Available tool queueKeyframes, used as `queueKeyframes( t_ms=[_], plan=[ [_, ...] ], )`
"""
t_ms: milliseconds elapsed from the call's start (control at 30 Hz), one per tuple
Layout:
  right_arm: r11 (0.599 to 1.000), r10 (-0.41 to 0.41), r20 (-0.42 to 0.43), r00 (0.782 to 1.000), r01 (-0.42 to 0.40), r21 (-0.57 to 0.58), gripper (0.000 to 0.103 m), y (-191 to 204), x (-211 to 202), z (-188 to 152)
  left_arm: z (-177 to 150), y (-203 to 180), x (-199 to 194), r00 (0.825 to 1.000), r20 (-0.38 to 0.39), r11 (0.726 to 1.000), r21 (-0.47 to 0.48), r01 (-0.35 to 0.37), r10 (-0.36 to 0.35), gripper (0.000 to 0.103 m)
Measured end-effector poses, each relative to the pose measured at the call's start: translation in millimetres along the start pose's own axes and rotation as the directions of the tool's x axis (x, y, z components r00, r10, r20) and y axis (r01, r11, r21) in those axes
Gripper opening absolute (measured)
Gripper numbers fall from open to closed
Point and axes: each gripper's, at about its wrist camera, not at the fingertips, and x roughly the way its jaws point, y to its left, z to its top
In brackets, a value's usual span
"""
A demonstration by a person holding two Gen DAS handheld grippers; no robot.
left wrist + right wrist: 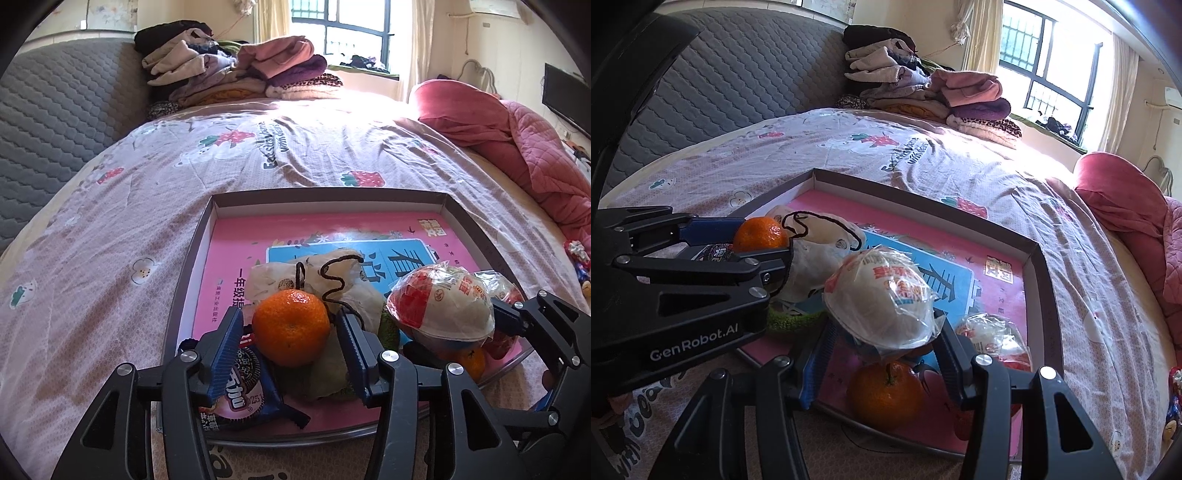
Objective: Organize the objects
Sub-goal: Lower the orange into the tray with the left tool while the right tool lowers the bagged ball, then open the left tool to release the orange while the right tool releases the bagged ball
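A shallow box tray [325, 197] [1045, 266] lined with a pink book lies on the bed. My left gripper [290, 326] [761, 236] is shut on an orange tangerine [290, 326] [760, 233], held above the tray's near left part. My right gripper [882, 325] [495, 314] is shut on a white wrapped bun [882, 301] [441, 301], held above a second tangerine [886, 393] [469, 360]. A white drawstring pouch [325, 275] [820, 240], an Oreo packet [243, 391] and a small wrapped snack [993, 338] lie in the tray.
The tray sits on a pink patterned bedsheet [110, 229]. Folded clothes [236, 70] are piled at the bed's far end by a grey headboard [55, 122]. A red quilt [517, 144] lies at the right. A green item [790, 319] lies under the pouch.
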Motion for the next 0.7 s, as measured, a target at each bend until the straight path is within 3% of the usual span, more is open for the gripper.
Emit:
queueKeyframes(
  t_ms=[300,433,700],
  plan=[
    [1.000,0.000,0.005,1.000,0.000,-0.005,0.054,0.5,-3.7,1.7,-0.3,2.5,-3.5,1.000,0.003,1.000,-0.006,-0.013,0.013,0.060],
    [1.000,-0.001,0.001,1.000,0.001,-0.004,0.055,-0.7,-4.6,2.6,0.3,6.0,-7.9,1.000,0.009,1.000,-0.025,-0.005,0.005,0.067],
    [1.000,0.009,0.008,1.000,-0.009,0.004,0.056,-1.7,-10.7,5.0,0.7,8.6,-17.4,1.000,0.021,0.999,-0.037,-0.002,0.003,0.068]
  ],
)
